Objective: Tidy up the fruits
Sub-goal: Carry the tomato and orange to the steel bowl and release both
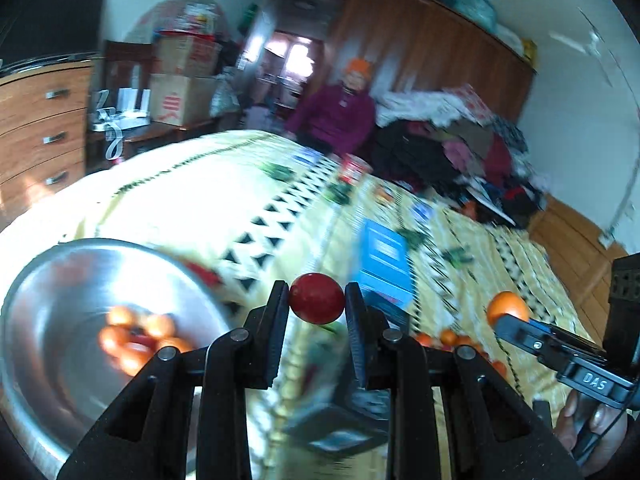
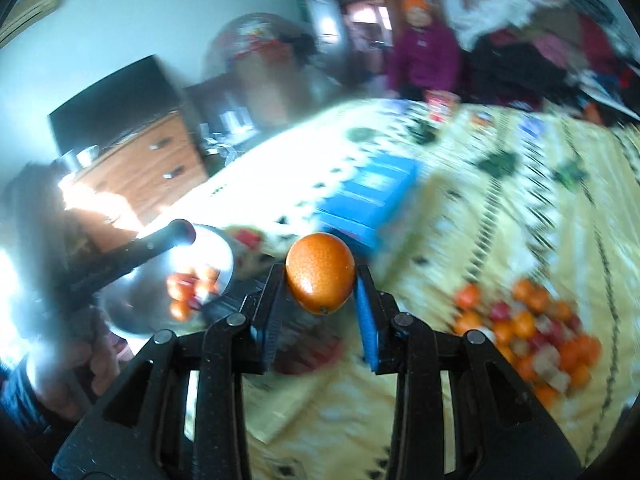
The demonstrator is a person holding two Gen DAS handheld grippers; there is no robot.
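- Left wrist view is showing the left gripper (image 1: 316,300) clamping a small round dark-red fruit (image 1: 317,298) between its fingertips, lifted above the yellow patterned bedspread (image 1: 168,200).
- Right wrist view is showing the right gripper (image 2: 320,286) pinching a glossy oval orange fruit (image 2: 320,273), also raised off the bedspread.
- Sitting toward the left edge of the bed, a round stainless-steel bowl (image 1: 48,280) is already holding a handful of small orange and red fruits (image 1: 138,338), so part of the sorting looks done.
- Lying toward the right edge of the bed, a loose heap of orange and red fruits (image 2: 532,332) is waiting, and it looks bigger than the bowl's share, so I judge the job well short of finished.
- Resting mid-bed beyond both grippers is a flat blue box (image 1: 384,264), well apart from the heap.
- Both held fruits are probably heading for the bowl; motion blur is hiding finer detail.
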